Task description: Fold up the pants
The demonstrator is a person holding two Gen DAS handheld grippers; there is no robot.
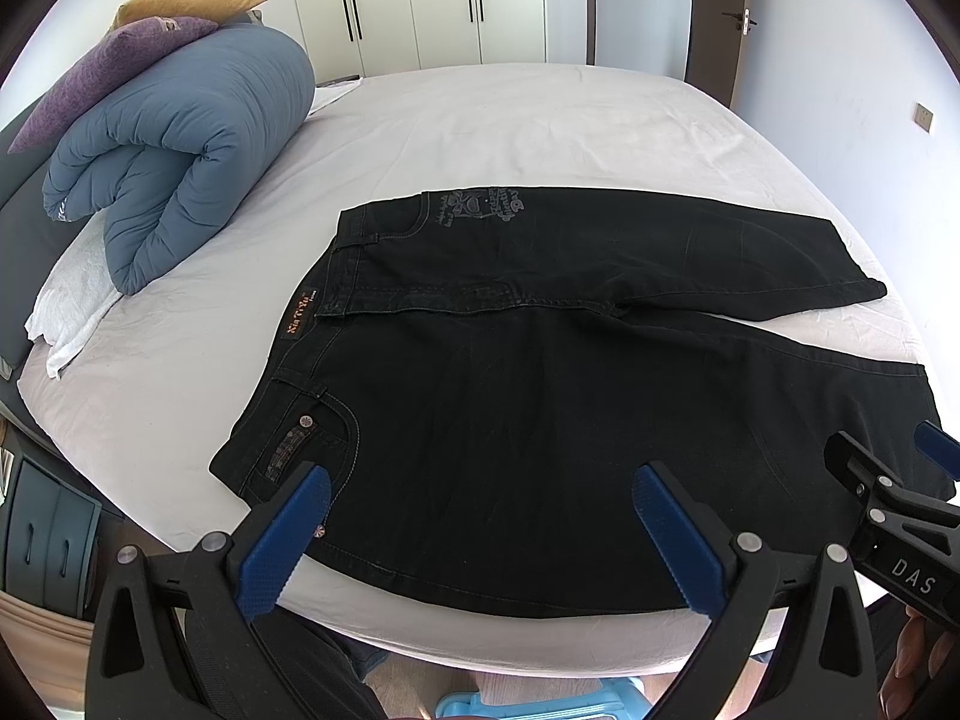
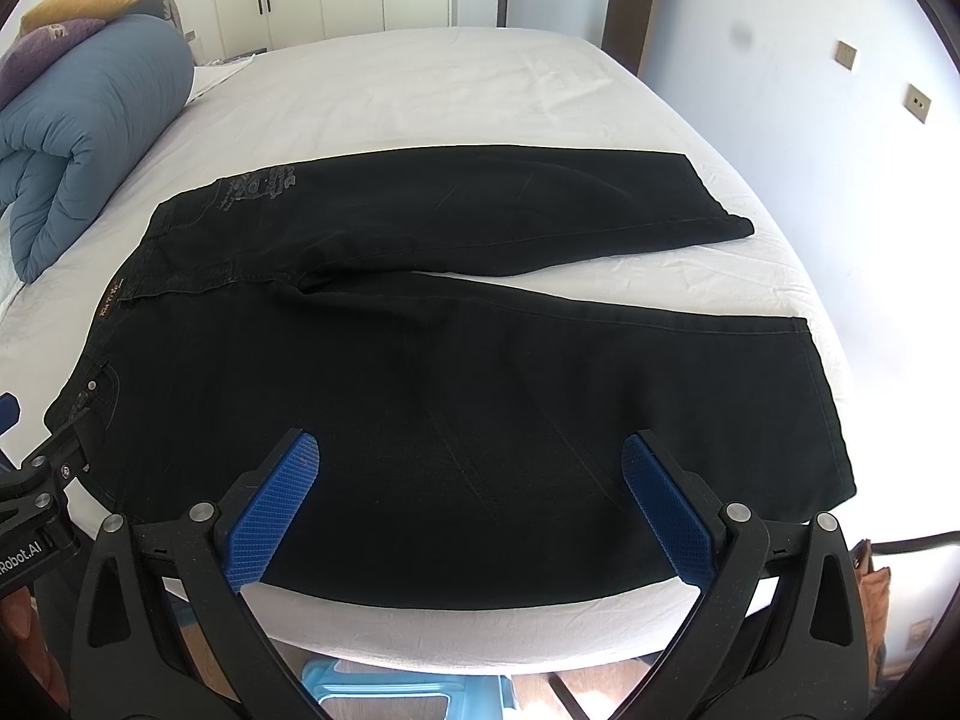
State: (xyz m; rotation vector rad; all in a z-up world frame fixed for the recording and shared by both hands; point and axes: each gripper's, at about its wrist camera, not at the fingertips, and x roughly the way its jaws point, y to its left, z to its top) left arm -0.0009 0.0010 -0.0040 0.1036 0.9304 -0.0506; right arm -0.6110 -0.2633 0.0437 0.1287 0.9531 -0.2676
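Black jeans (image 1: 540, 396) with pale grey print, orange waistband lettering and what looks like light stitching lie on a white bedsheet (image 1: 510, 120). Blue duvet (image 1: 180, 156), purple pillow (image 1: 114, 72), mustard pillow (image 1: 186, 3). Textured blue pads (image 2: 270, 516) line black jaws.

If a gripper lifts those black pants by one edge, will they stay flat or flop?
Probably flop: the pants lie limp on the bed, one leg creased at the crotch. They look like thick stitched denim, so likely fairly heavy, sagging from the grip. Unlikely to slip; the fabric looks matte.

The left gripper (image 1: 483, 531) and right gripper (image 2: 468, 501) hover side by side, jaws spread wide, above the pants' (image 1: 540, 408) near edge.
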